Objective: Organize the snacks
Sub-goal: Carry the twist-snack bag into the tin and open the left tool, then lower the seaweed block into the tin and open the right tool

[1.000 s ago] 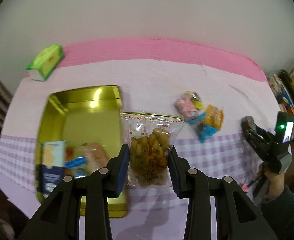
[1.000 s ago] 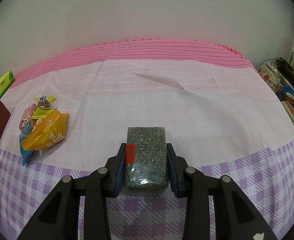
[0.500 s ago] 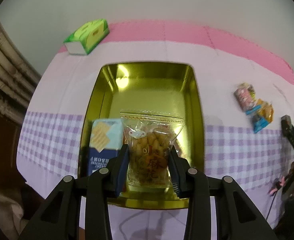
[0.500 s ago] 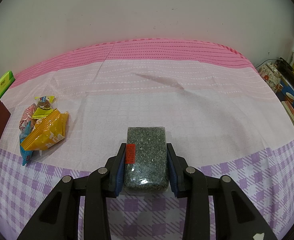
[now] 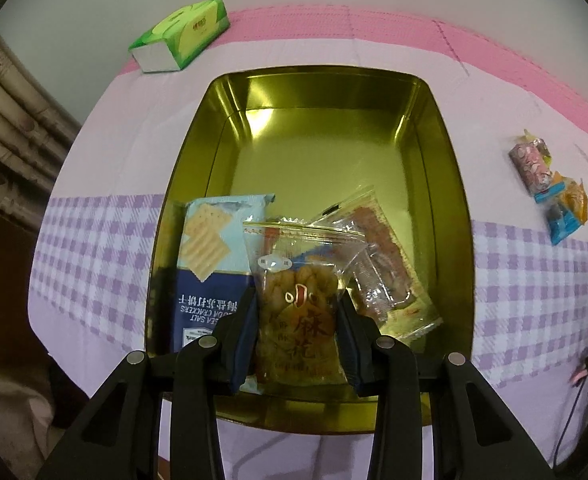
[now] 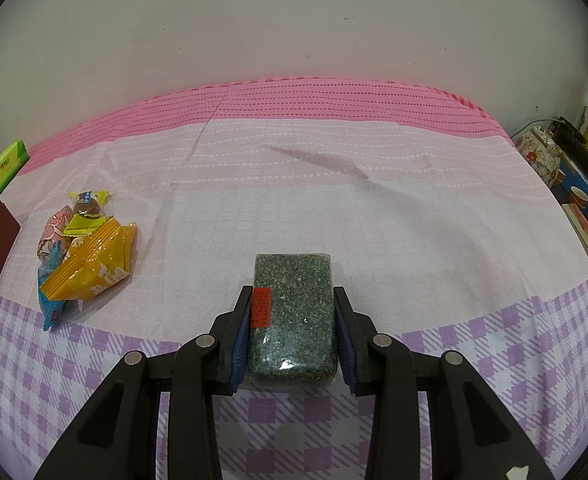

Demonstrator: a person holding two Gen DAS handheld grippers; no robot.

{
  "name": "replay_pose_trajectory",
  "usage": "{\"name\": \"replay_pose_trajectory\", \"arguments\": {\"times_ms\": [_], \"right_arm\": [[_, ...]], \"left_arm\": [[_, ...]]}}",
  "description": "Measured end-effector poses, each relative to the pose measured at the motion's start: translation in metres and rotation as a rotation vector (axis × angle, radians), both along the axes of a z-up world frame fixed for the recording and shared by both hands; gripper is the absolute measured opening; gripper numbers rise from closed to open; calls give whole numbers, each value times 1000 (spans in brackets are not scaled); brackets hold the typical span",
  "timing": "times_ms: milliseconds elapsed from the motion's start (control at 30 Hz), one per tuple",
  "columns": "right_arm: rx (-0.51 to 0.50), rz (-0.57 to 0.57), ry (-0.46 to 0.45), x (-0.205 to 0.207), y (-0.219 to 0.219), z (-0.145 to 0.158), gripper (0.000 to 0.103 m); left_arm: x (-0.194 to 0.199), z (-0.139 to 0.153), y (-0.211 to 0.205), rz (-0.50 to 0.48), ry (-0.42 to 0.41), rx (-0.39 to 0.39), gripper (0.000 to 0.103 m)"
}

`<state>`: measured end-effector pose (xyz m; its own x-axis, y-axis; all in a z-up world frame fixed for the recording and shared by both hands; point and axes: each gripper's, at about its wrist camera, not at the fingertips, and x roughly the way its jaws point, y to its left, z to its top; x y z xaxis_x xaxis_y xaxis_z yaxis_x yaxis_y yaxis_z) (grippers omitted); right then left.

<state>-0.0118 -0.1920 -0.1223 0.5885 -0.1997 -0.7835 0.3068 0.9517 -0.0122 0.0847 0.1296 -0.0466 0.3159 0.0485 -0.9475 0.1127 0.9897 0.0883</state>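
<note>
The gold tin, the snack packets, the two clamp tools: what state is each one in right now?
Gold tin: open, no lid on it, far half bare.
Soda cracker packet: sealed, lying in the tin.
Clear packet of reddish snack: lying in the tin.
Fried twist snack bag: held over the tin.
Left gripper: shut on the bag.
Dark green block packet: gripped at its sides.
Right gripper: shut on the packet.
Loose wrapped snacks: piled on the tablecloth.

1. The left gripper [image 5: 297,334] fills the bottom centre of its view, its blue-padded fingers [image 5: 246,332] pressed against both sides of a clear snack bag [image 5: 300,320].
2. The right gripper [image 6: 292,334] sits low and centred in its view, closed around a dark speckled packet [image 6: 292,316].
</note>
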Motion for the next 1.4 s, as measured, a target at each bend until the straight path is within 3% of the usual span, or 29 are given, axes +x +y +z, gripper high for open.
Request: {"name": "replay_pose_trajectory", "arguments": {"times_ms": [267,600,1100,1400], "right_arm": [[1,0,0,0,-1,1,35],[0,1,1,0,-2,1,35],[-13,7,19,1,-2,3,34],[-38,-7,60,5,1,5,33]], "left_arm": [[-2,-2,-3,-6,-13,9,39],[-1,1,3,14,-28,-65,39],[-24,23,8,36,-125,-46,42],[-35,27,20,55,-174,-99,46]]}}
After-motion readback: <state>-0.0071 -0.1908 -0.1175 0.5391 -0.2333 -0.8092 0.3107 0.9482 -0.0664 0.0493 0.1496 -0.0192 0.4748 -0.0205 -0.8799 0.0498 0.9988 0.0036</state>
